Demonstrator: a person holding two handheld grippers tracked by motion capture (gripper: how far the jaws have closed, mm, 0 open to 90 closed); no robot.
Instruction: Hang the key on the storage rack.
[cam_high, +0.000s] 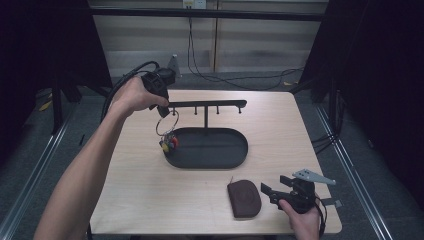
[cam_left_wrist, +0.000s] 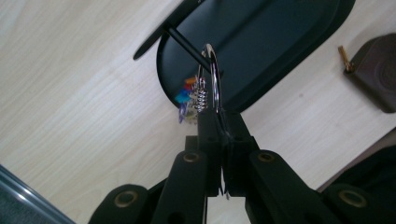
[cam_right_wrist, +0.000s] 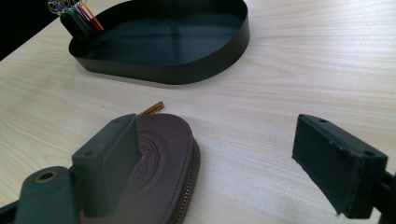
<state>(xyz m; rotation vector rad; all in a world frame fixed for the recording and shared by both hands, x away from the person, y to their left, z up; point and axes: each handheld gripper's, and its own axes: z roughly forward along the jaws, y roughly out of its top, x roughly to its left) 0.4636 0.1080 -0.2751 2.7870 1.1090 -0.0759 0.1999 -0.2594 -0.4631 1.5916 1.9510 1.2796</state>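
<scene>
A large metal key ring (cam_high: 167, 125) hangs in the air with coloured tags (cam_high: 169, 143) dangling from it over the left rim of the black oval tray (cam_high: 235, 145). My left gripper (cam_high: 163, 111) is shut on the ring's top, just below the left end of the stand's hook bar (cam_high: 207, 104). In the left gripper view the ring (cam_left_wrist: 213, 70) rises from the closed jaws of that gripper (cam_left_wrist: 220, 123), with the tags (cam_left_wrist: 186, 98) behind it. My right gripper (cam_high: 274, 185) stands open at the front right, beside a brown zip pouch (cam_high: 244, 198). The right gripper (cam_right_wrist: 224, 161) holds nothing, and the pouch (cam_right_wrist: 161, 154) lies by its left finger.
The stand's post rises from the tray's back rim, and small hooks hang from its bar. The light wooden table (cam_high: 145, 185) has bare room at the left and front left. Dark floor and cables lie beyond the far edge.
</scene>
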